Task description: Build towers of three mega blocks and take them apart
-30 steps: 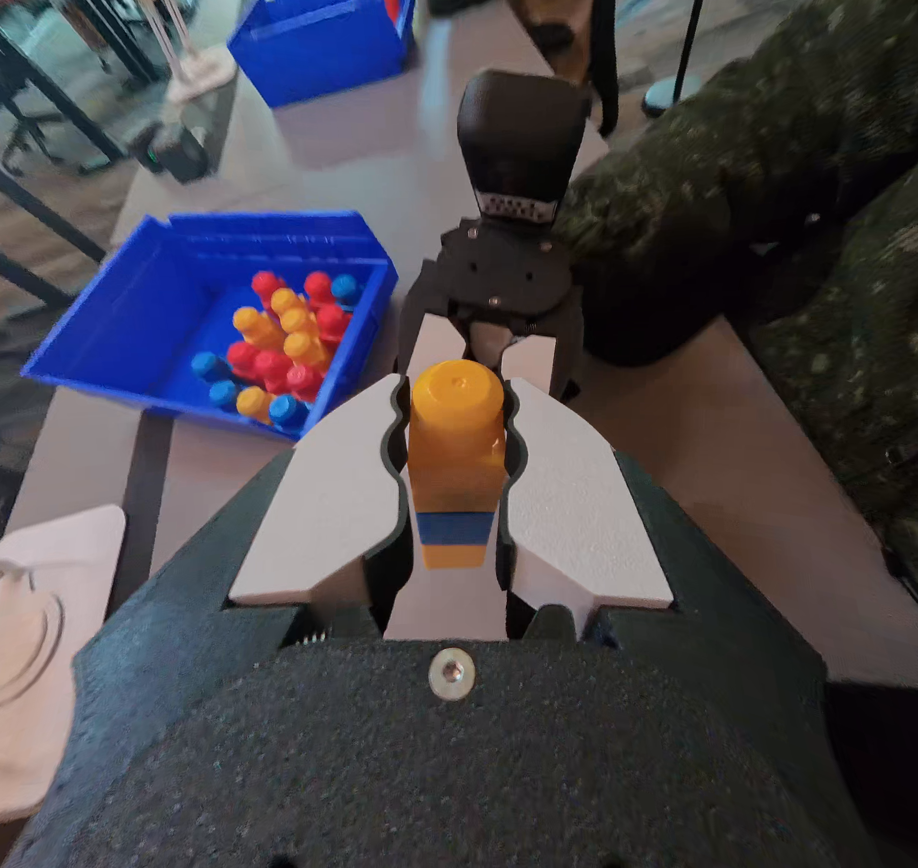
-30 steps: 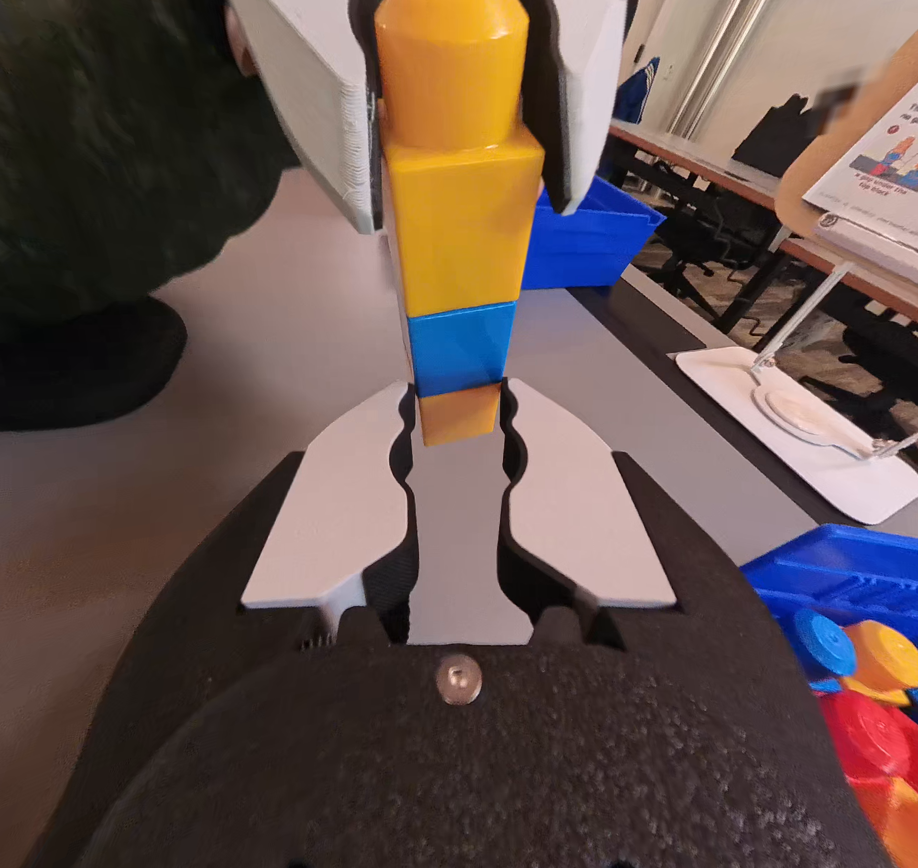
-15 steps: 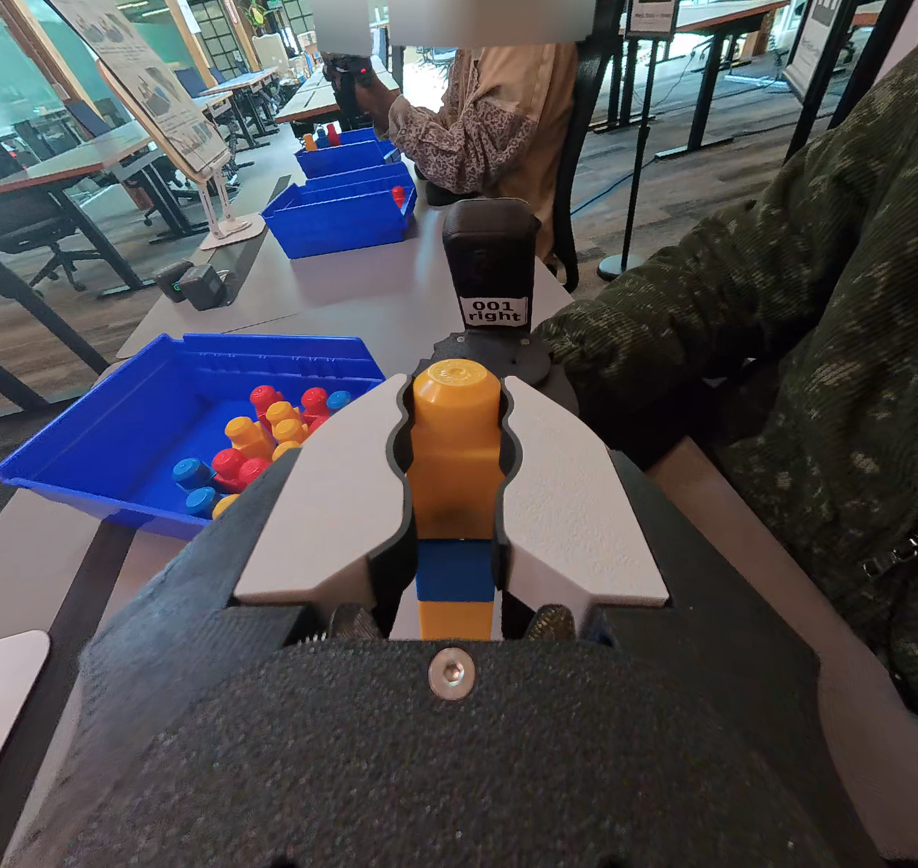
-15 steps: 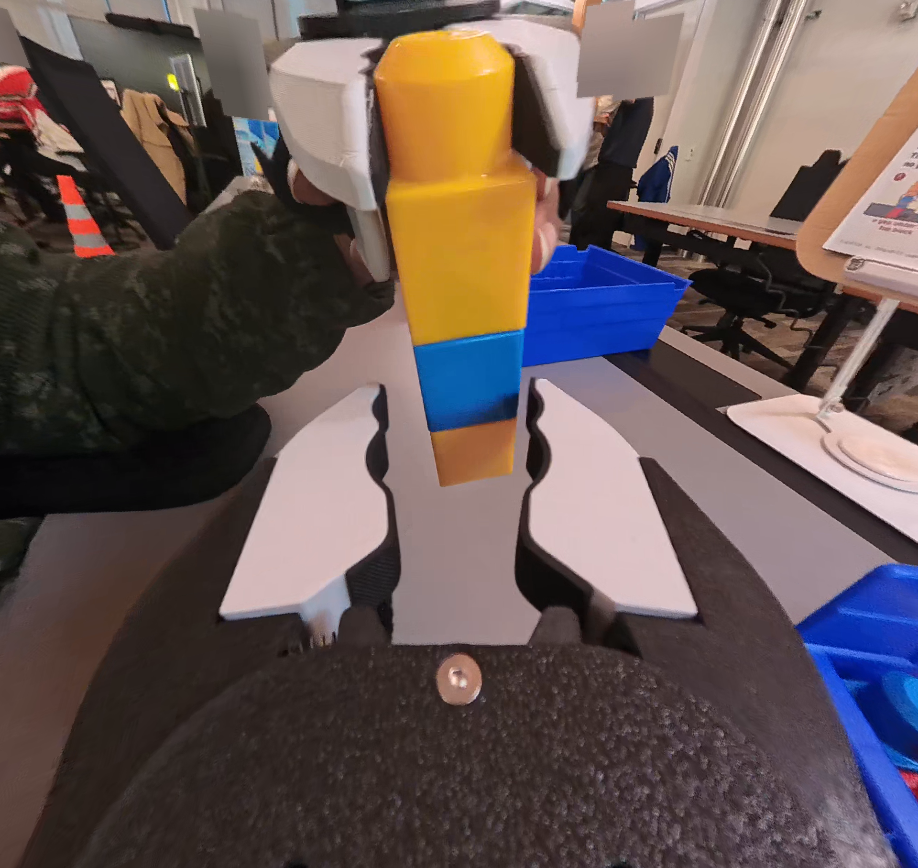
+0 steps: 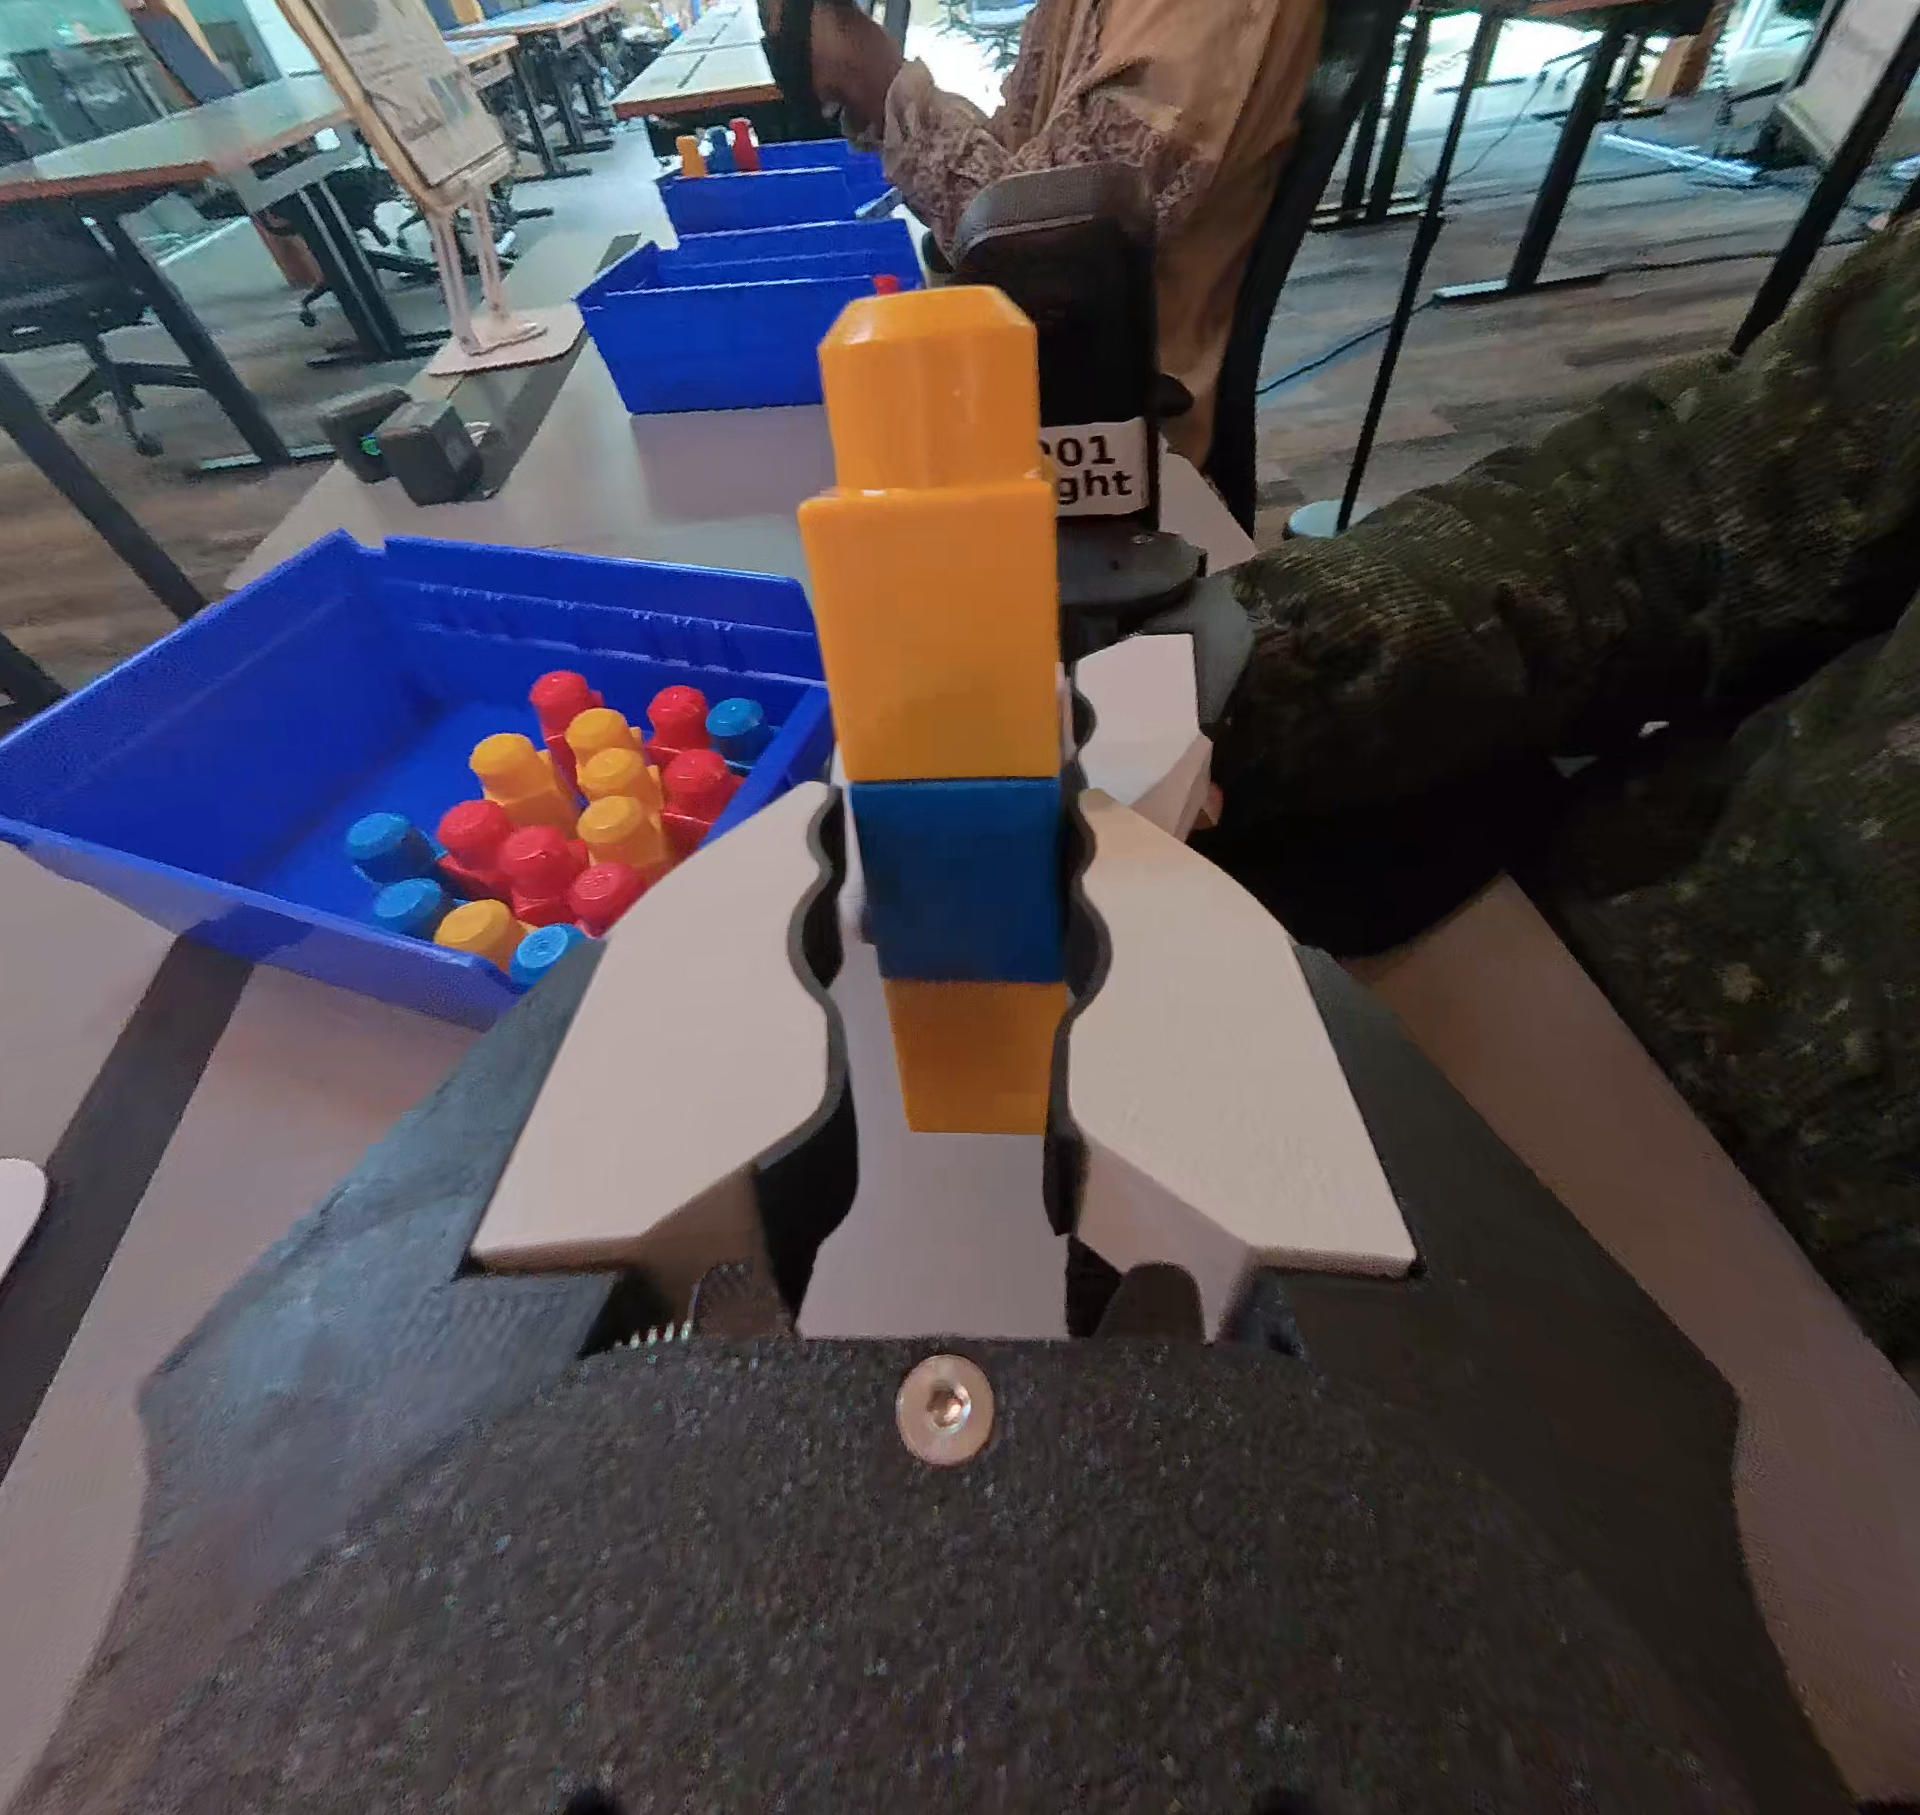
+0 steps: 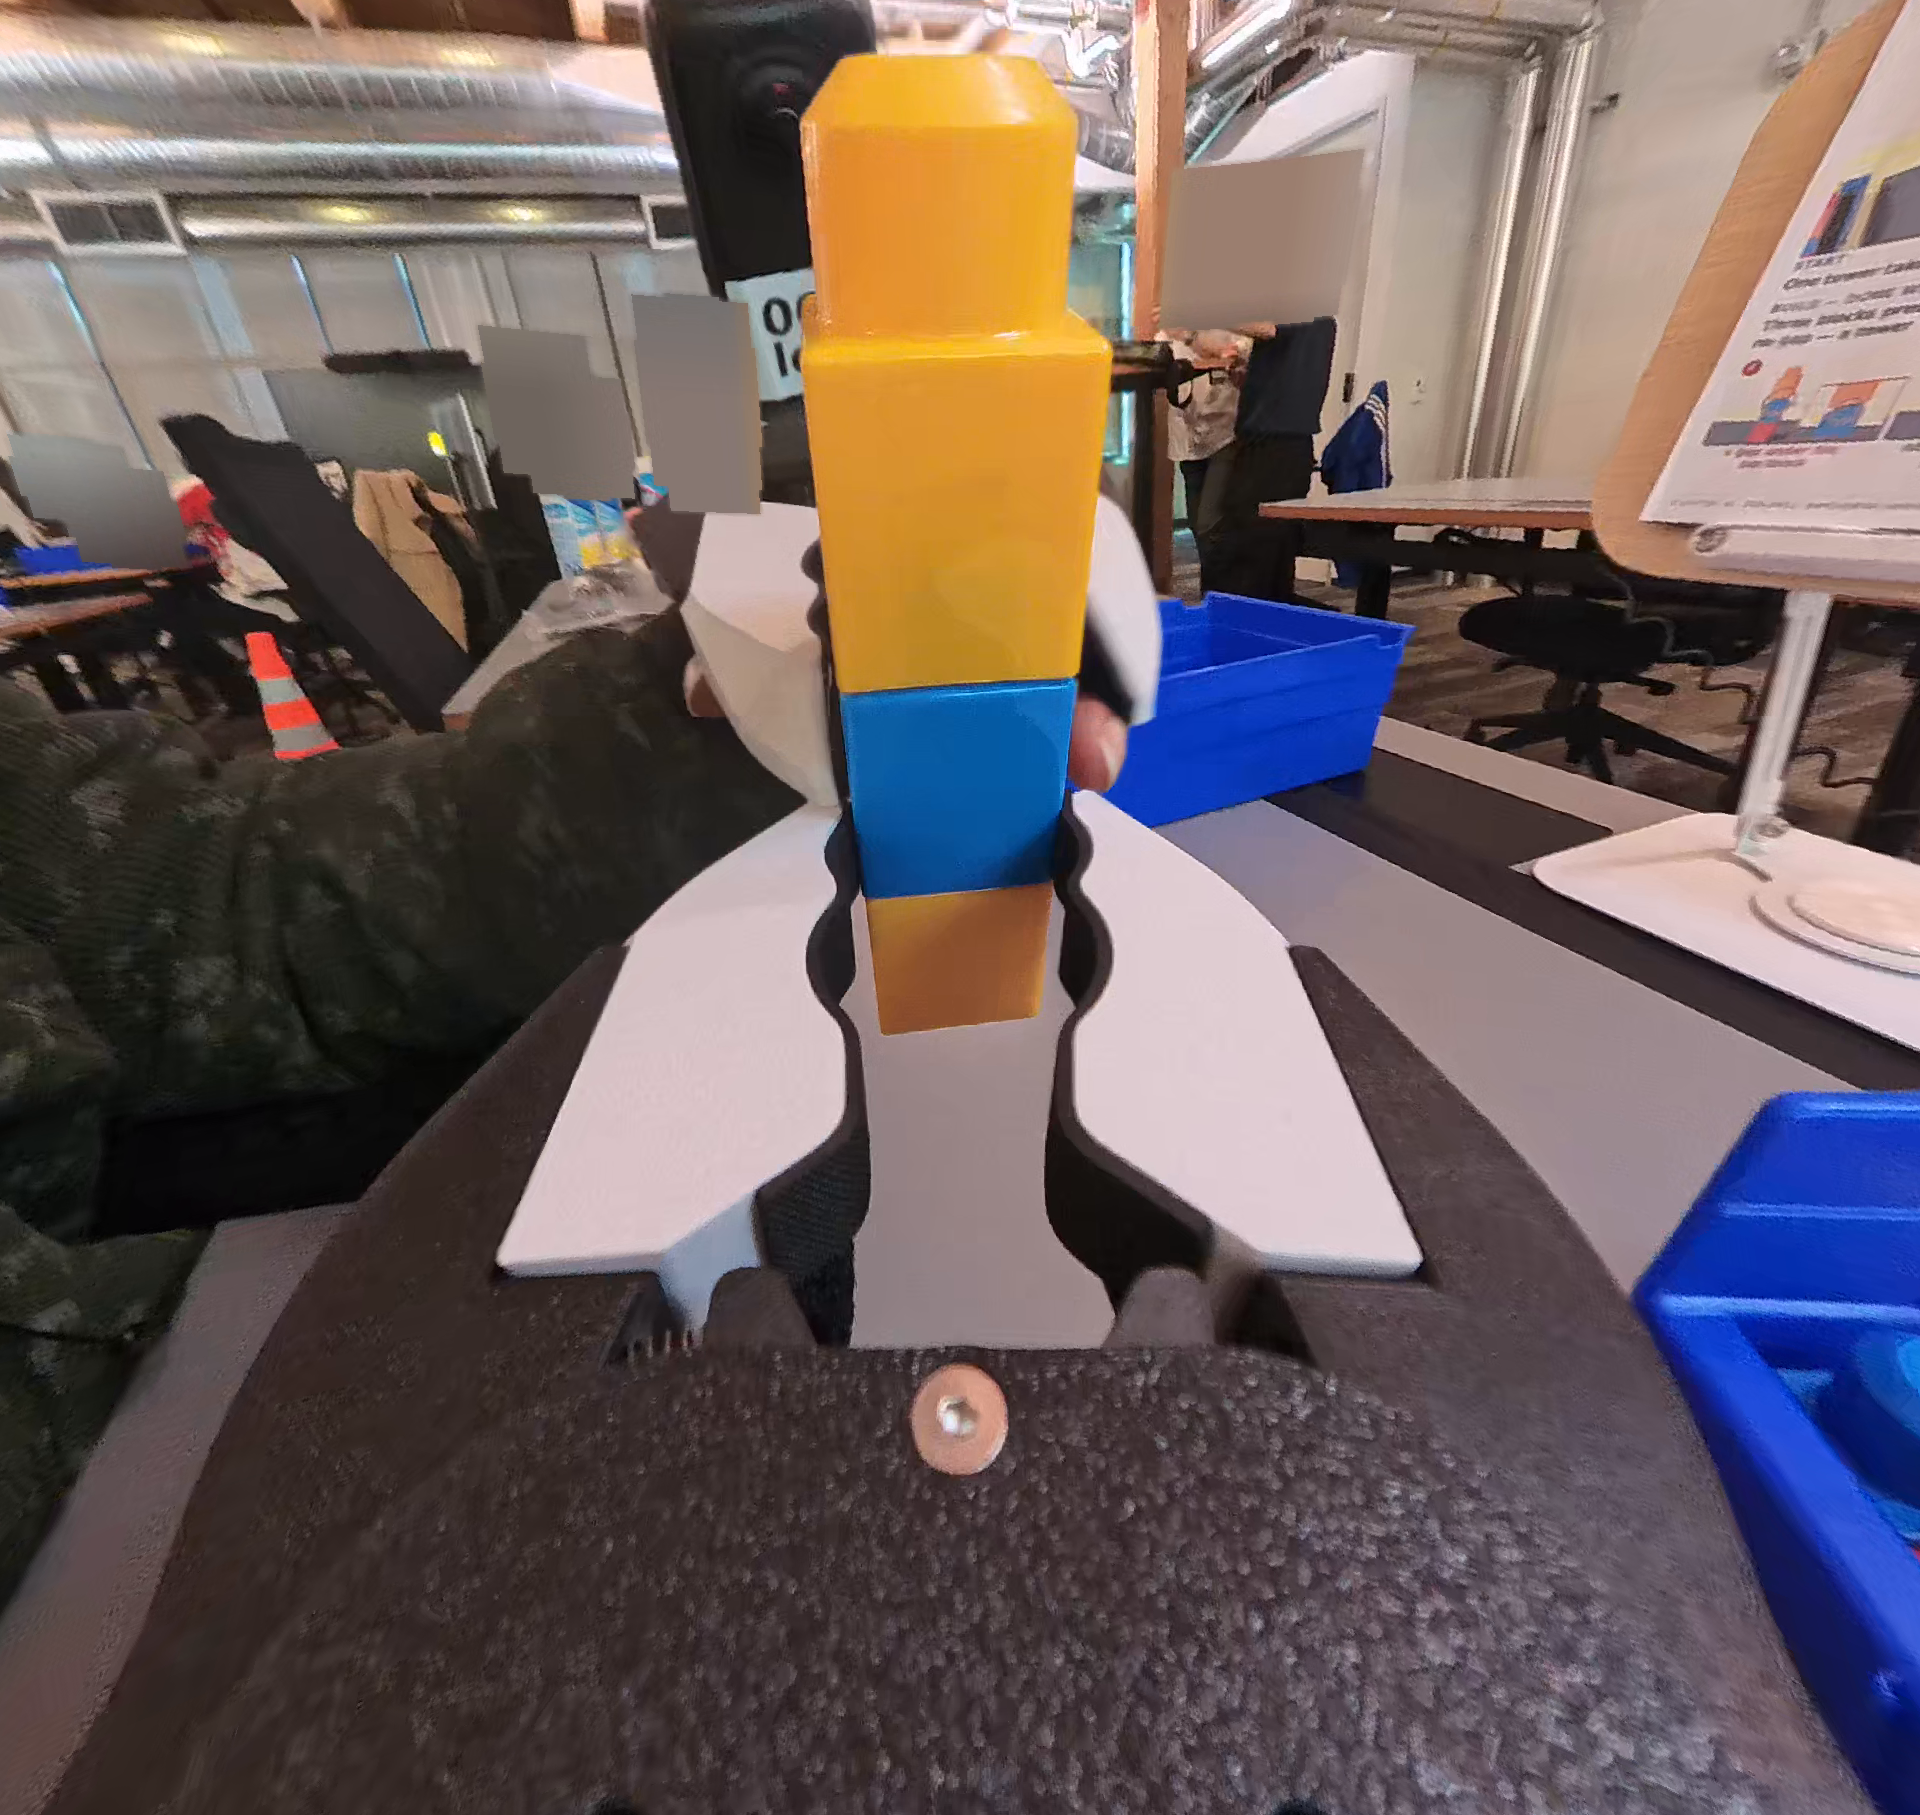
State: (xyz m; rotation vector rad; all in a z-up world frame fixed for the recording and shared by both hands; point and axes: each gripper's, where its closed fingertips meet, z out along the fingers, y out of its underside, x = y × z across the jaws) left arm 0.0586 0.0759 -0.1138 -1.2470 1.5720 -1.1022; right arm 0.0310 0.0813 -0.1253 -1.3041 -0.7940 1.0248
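A three-block tower, yellow on blue on yellow (image 5: 940, 622), stands upright between both grippers; it also shows in the right wrist view (image 6: 956, 518). My right gripper (image 6: 956, 830) is shut on it, with its pads pressing the blue block and the lower yellow block. My left gripper (image 5: 951, 830) faces it from the other side. Its fingers flank the blue block, a thin gap shows at the left pad, and it is open. The right gripper's fingers (image 5: 1143, 726) show behind the tower in the left wrist view. The left gripper's fingers (image 6: 748, 664) show behind it in the right wrist view.
A blue bin (image 5: 582, 570) with several loose red, yellow and blue blocks (image 5: 561, 809) sits left of the tower; its corner shows in the right wrist view (image 6: 1766, 1350). More blue bins (image 5: 748, 331) stand farther along the table. A sign stand (image 6: 1766, 830) is at the right. Green sleeves hold both grippers. Both grippers' tips are close together, under 4 cm apart.
The left gripper held the tower by its top yellow block, then slid lower and loosened. The right gripper opened wide, then closed on the blue and lower yellow blocks. The tower now stands upright.
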